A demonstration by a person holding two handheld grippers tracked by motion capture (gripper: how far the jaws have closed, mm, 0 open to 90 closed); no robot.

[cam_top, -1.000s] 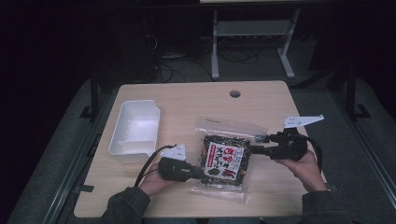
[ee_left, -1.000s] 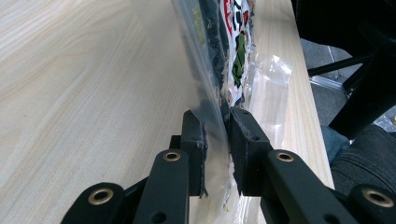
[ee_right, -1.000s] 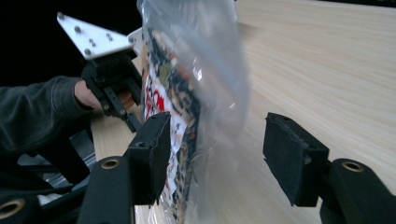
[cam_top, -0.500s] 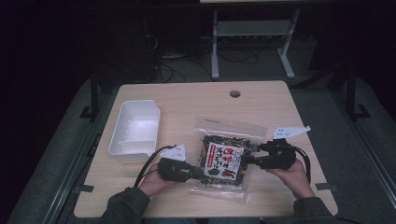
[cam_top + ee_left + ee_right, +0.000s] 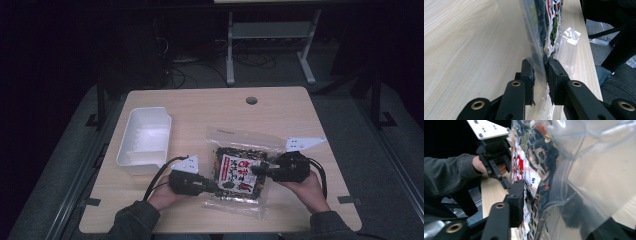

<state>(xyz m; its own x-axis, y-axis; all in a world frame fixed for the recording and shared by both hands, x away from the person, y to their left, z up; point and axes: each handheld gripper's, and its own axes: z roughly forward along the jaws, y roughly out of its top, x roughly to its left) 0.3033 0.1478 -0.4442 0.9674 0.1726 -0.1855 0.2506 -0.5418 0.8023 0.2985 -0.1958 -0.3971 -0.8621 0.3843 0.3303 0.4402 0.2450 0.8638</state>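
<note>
A clear zip bag (image 5: pixel 226 137) with a dark snack packet (image 5: pixel 239 172) inside it lies on the wooden table (image 5: pixel 280 115), near the front. My left gripper (image 5: pixel 212 187) is shut on the bag's left edge; the clear film (image 5: pixel 534 37) is pinched between its pads. My right gripper (image 5: pixel 256 170) reaches in from the right over the packet. Its jaws have just been closing, with the bag (image 5: pixel 579 157) between them. One pad (image 5: pixel 517 195) presses on the packet label, and the other jaw shows as a dark shape behind the film. Farther off is the left gripper (image 5: pixel 506 185).
A white tray (image 5: pixel 145 137) stands at the table's left, just behind my left hand. A round cable hole (image 5: pixel 251 100) sits near the far edge. The front edge runs close under both hands. Metal stand legs (image 5: pixel 270 50) rise on the floor beyond the table.
My right gripper has moved left and down onto the bag's right side, and its jaws have narrowed around it. The left gripper and the bag have stayed put.
</note>
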